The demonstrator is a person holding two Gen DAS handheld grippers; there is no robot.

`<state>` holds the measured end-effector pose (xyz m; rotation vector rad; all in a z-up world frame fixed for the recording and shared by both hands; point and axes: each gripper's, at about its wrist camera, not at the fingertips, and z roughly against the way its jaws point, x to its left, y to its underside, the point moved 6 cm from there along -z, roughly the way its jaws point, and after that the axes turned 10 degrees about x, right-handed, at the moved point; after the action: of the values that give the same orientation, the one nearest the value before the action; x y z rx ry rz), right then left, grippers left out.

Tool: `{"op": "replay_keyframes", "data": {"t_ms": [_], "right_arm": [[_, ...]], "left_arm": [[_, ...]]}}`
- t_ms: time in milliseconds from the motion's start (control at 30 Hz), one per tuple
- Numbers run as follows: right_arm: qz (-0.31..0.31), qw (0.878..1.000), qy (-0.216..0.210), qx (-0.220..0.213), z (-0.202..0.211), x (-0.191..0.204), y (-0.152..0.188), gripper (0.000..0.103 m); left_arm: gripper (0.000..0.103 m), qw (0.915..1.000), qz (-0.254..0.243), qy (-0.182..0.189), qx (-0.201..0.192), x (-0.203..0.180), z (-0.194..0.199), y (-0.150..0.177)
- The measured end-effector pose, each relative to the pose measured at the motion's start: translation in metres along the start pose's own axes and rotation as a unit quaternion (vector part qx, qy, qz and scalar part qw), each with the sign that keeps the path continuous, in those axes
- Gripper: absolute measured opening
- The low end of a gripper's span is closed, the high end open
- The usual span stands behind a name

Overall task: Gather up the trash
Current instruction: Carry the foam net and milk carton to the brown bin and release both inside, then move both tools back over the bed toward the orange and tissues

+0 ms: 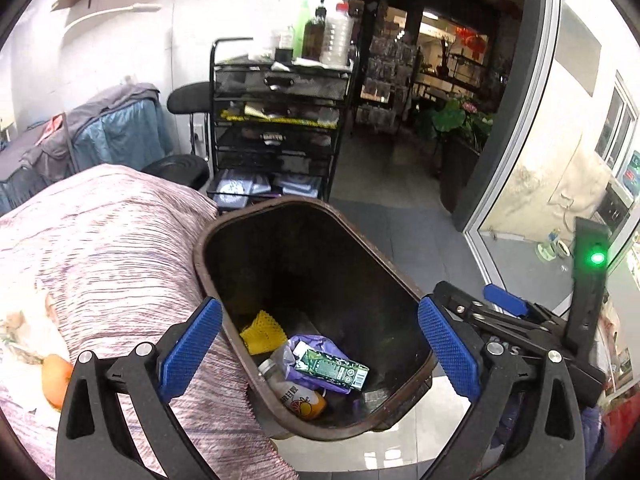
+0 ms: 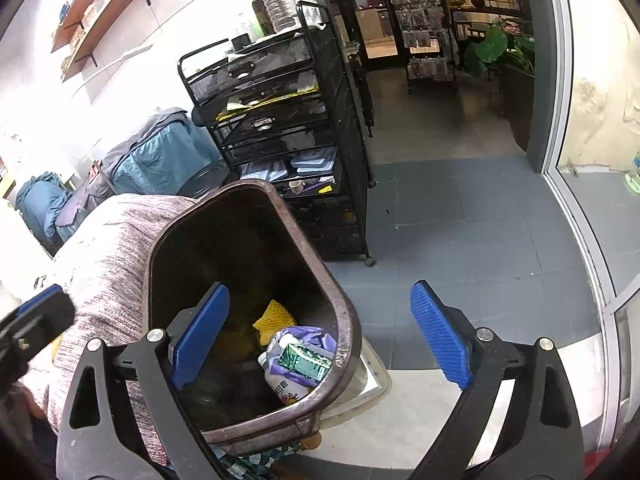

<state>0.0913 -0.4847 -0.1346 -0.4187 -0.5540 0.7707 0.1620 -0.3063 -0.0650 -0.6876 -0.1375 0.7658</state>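
Both grippers are closest to the cameras, and both stand wide open with nothing between the blue pads. Left gripper (image 1: 320, 344) hangs over the mouth of the bin (image 1: 240, 224), its left pad over the striped cloth (image 1: 112, 248) and its right pad over the bin's right rim. Right gripper (image 2: 320, 340) has its left pad over the inside of the bin (image 2: 344, 320) and its right pad over the grey floor (image 2: 460, 232), so the bin rim passes between the two fingers without touching them. Largest thing nearby is the striped pink cloth, which covers a surface just beside the bin on its left side. On this cloth, near the left edge of the left view, lies an orange (image 1: 56, 380). Behind the bin stands a black mesh cart (image 1: 280, 120) with bottles (image 1: 336, 36) on top. The bin is dark brown and tall, and it is standing on the floor. The trash is at its bottom: a bottle with orange label (image 1: 296, 396), a purple bag (image 1: 316, 360) over it, a green carton (image 1: 336, 368) lying on the bag, and a yellow foam net (image 1: 264, 332) a little behind them. In the right view the same carton (image 2: 306, 364) lies close to the bin's right wall.
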Motion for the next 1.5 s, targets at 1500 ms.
{"op": "replay_keyframes", "data": {"t_ms": [1500], "right_arm": [[0.294,0.936,-0.177,0.075,0.000,0.276,0.073,0.091]], "left_arm": [[0.097,0.9615,0.226,-0.153,-0.034,0.227,0.131,0.138]]}}
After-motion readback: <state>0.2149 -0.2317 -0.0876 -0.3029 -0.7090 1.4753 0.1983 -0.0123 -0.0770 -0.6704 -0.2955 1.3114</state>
